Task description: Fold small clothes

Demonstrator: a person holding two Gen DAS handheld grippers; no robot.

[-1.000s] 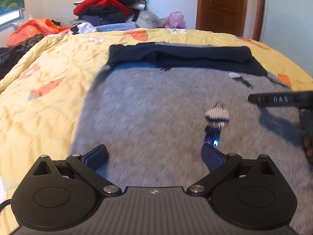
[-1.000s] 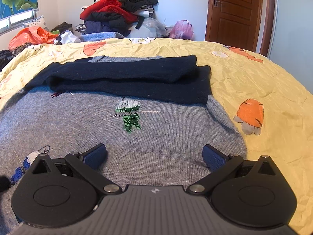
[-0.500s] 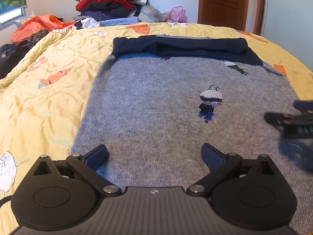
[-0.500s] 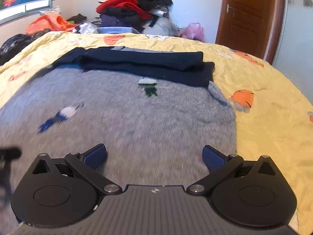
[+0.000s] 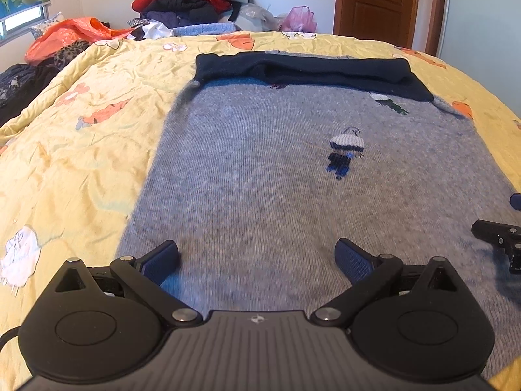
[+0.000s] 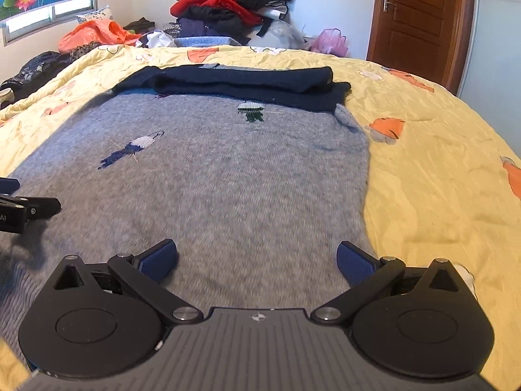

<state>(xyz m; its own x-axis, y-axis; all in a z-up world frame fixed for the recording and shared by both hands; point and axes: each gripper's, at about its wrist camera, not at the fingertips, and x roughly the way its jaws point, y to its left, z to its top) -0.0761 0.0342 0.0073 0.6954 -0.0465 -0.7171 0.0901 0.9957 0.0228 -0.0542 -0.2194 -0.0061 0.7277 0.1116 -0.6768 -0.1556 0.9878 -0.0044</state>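
Observation:
A grey knitted sweater (image 5: 260, 176) lies flat on the yellow bedspread (image 5: 81, 137), with its dark navy sleeves (image 5: 319, 70) folded across the far end. Small knitted figures (image 5: 345, 153) decorate its body. It also shows in the right wrist view (image 6: 228, 169), with the sleeves (image 6: 247, 81) at the far end. My left gripper (image 5: 257, 262) is open and empty over the sweater's near left part. My right gripper (image 6: 257, 260) is open and empty over its near right part. Each gripper's tip shows at the edge of the other's view.
A pile of red and dark clothes (image 5: 189, 0) and bags lies beyond the bed's far edge. A wooden door (image 5: 374, 3) stands at the back right. The bedspread (image 6: 439, 163) spreads wide to the right of the sweater.
Both grippers have pulled back toward the sweater's near hem and now sit side by side over it. The sweater has not moved.

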